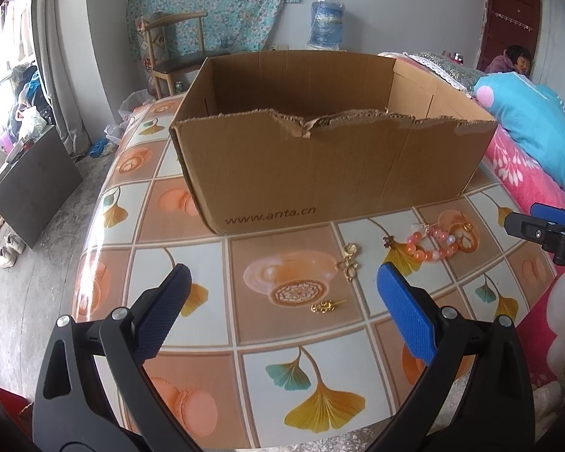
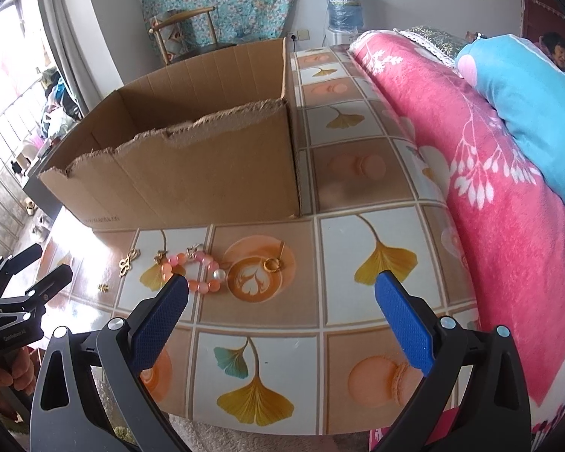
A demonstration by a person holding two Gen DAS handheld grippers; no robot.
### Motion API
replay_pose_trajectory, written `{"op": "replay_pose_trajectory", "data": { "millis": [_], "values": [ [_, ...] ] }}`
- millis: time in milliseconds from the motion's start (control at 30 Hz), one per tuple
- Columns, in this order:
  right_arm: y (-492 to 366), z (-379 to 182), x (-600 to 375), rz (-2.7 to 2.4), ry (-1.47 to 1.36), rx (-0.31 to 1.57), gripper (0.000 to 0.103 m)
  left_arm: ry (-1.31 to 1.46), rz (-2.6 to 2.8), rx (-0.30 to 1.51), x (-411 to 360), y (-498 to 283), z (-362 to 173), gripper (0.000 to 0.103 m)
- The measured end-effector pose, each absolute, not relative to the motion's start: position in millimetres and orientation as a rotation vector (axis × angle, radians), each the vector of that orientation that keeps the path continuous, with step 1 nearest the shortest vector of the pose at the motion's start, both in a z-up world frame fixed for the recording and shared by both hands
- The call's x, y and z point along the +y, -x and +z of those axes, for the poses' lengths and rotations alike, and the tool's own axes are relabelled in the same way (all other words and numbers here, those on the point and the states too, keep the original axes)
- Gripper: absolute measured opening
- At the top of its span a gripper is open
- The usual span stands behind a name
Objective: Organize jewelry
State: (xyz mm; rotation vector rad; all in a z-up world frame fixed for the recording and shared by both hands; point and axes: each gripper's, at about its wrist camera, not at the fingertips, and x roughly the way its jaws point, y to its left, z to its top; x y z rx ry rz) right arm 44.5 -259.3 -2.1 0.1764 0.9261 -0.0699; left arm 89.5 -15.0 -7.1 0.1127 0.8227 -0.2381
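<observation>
A: How are the grippers seen?

B: The left gripper (image 1: 284, 282) is held above the near part of the table (image 1: 214, 376), its fingers spread wide with nothing between them. The right gripper (image 2: 281, 290) is likewise held wide apart and empty. Each is glimpsed at the edge of the other's view.

A: Where is the jewelry found?

B: It is laid out on the patterned tablecloth, in front of the box (image 1: 331, 158). A bracelet (image 1: 433, 245) of orange and pale beads is seen nearest the right side; in the right wrist view it (image 2: 197, 271) lies just beyond the left finger's tip. A gold ring (image 2: 272, 264) is set just right of it, on a printed coffee cup. A gold pendant (image 1: 348, 265) is placed left of the bracelet, and a small gold pin (image 1: 326, 306) is seen nearer the left gripper, apart from the rest.

A: Is anything touched?

B: Nothing is gripped or touched by either tool. All pieces are seen lying flat on the cloth.

A: And the box?

B: It is stood open at the top, its near edge torn ragged. No jewelry can be made out inside, though the floor is largely hidden. A pink blanket (image 2: 489, 173) is piled along the table's right side.
</observation>
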Motion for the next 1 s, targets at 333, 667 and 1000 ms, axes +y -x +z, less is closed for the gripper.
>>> {"op": "replay_pose_trajectory", "data": {
  "millis": [333,667,1000],
  "values": [
    [-49.7,5.2,-262.8,-0.060,-0.181,0.904,0.097,-0.088,-0.294,0.771,-19.5,-90.2,2.4,0.096],
    [-27.1,3.5,-263.5,-0.006,-0.146,0.928,0.097,-0.085,-0.356,0.762,-16.1,-63.1,3.8,0.096],
    [-29.6,-0.7,-251.1,0.047,-0.214,0.961,0.097,-0.105,-0.423,0.772,-31.0,-52.1,-10.7,0.095]
  ]
}}
